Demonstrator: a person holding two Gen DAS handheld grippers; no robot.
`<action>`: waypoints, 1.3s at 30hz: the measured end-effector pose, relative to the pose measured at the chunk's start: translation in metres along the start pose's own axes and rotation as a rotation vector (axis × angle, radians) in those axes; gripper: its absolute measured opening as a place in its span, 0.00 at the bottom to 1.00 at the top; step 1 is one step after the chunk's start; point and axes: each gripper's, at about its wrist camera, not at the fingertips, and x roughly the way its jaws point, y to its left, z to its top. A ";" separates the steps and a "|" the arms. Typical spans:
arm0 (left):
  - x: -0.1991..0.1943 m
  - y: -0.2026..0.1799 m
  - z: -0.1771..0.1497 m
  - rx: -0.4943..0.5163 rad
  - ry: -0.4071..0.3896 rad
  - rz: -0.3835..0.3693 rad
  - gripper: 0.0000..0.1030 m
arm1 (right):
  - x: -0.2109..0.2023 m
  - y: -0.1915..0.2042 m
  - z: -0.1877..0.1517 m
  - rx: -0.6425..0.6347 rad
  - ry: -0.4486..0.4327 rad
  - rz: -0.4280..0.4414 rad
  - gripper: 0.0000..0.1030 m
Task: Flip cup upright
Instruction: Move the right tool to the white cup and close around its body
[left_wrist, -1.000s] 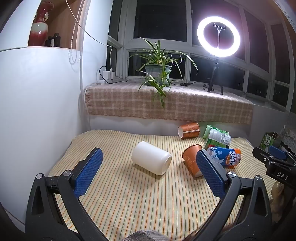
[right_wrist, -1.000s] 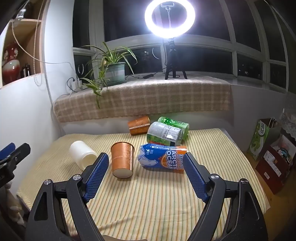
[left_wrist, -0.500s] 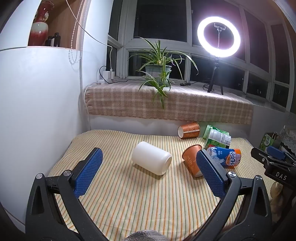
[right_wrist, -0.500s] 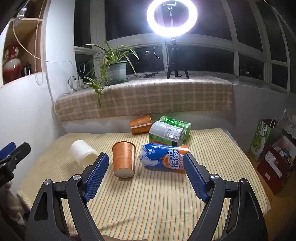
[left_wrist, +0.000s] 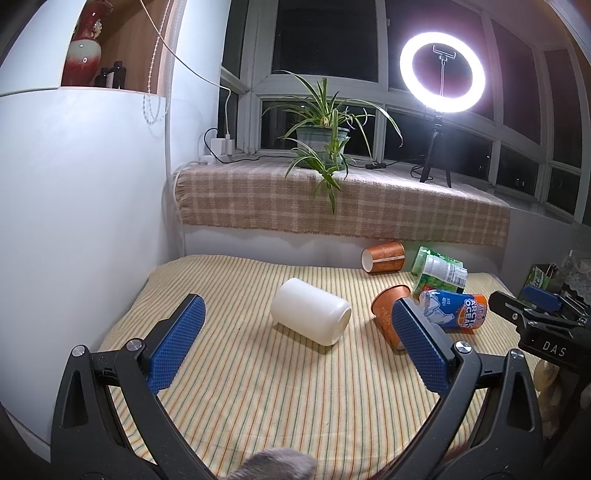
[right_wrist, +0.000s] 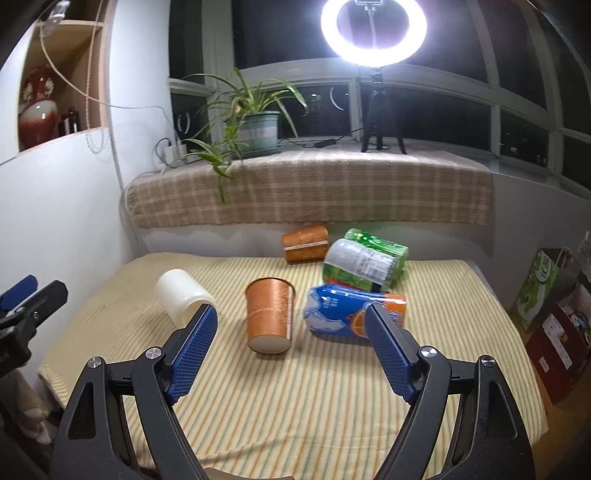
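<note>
A white cup (left_wrist: 311, 316) lies on its side on the striped cloth (left_wrist: 258, 398), straight ahead of my open, empty left gripper (left_wrist: 295, 325). An orange paper cup (right_wrist: 269, 312) lies on its side, base toward me, ahead of my open, empty right gripper (right_wrist: 291, 328); in the left wrist view the same cup (left_wrist: 386, 310) is partly hidden by my right finger pad (left_wrist: 419, 350). A second orange cup (right_wrist: 305, 243) lies on its side at the back. The white cup also shows in the right wrist view (right_wrist: 181, 295).
A blue and orange bottle (right_wrist: 347, 314) and a green bottle (right_wrist: 364, 260) lie right of the orange cup. A white wall (left_wrist: 74, 221) bounds the left. A checked window ledge (right_wrist: 314, 192) with a plant (right_wrist: 255, 125) and ring light (right_wrist: 373, 29) stands behind. Boxes (right_wrist: 546, 288) sit on the floor right.
My right gripper has moved forward toward the near orange cup, which looks larger and more centred between the fingers. The left gripper has hardly moved.
</note>
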 end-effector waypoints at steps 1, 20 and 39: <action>0.000 0.002 -0.002 0.000 0.001 0.003 1.00 | 0.002 0.003 0.001 -0.010 0.004 0.008 0.80; -0.005 0.063 -0.039 -0.083 0.030 0.099 0.99 | 0.117 0.098 0.031 -0.403 0.317 0.296 0.80; -0.018 0.109 -0.059 -0.222 0.117 0.159 0.99 | 0.218 0.168 0.016 -0.670 0.650 0.318 0.80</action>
